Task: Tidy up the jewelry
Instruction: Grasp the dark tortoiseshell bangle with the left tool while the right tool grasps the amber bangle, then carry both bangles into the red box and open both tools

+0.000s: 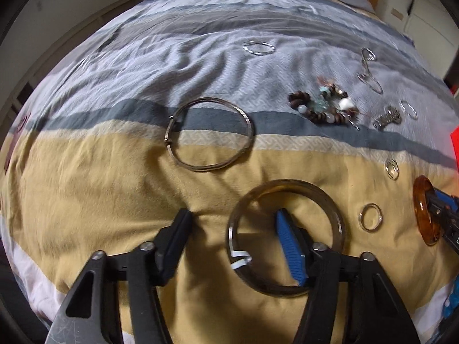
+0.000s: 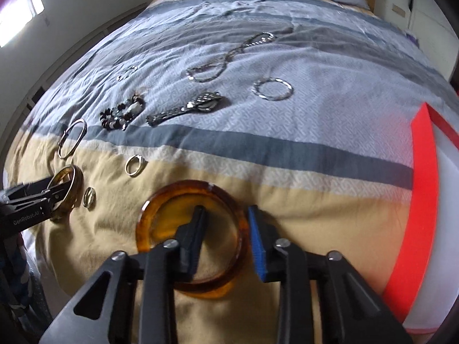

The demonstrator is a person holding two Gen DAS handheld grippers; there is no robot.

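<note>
We held 2 tools over a bed (image 1: 86, 177) covered in a striped yellow, grey and pale-blue quilt, with the jewelry spread across it.

Our left tool (image 1: 233, 223) stood spread wide. Its blue-padded finger (image 1: 289, 246) sat inside a dark translucent bangle (image 1: 332, 200) lying flat on the yellow stripe, while the black finger stayed outside the ring, apart from it. In the right wrist view that same bangle (image 2: 75, 185) showed at the far left with the left tool reaching into it.

Our right tool (image 2: 226, 223) was also spread, straddling the rim of an amber bangle (image 2: 149, 215): the black finger (image 2: 195, 229) lay inside the ring and the blue finger outside it. We could not tell whether either pad touched the rim. The left wrist view caught the amber bangle (image 1: 421, 212) at its right edge.

Beyond the left tool lay a thin metal bangle (image 1: 246, 120) across the yellow and grey stripes. A plain ring (image 1: 362, 219) rested just beside the dark bangle, and another small ring (image 2: 133, 165) lay farther up. On the pale-blue band we saw a beaded bracelet (image 1: 324, 106), a metal watch (image 2: 186, 107), a silver chain necklace (image 2: 229, 54) and a twisted silver bangle (image 2: 272, 89). A red-edged white box (image 2: 421, 200) stood at the right.
</note>
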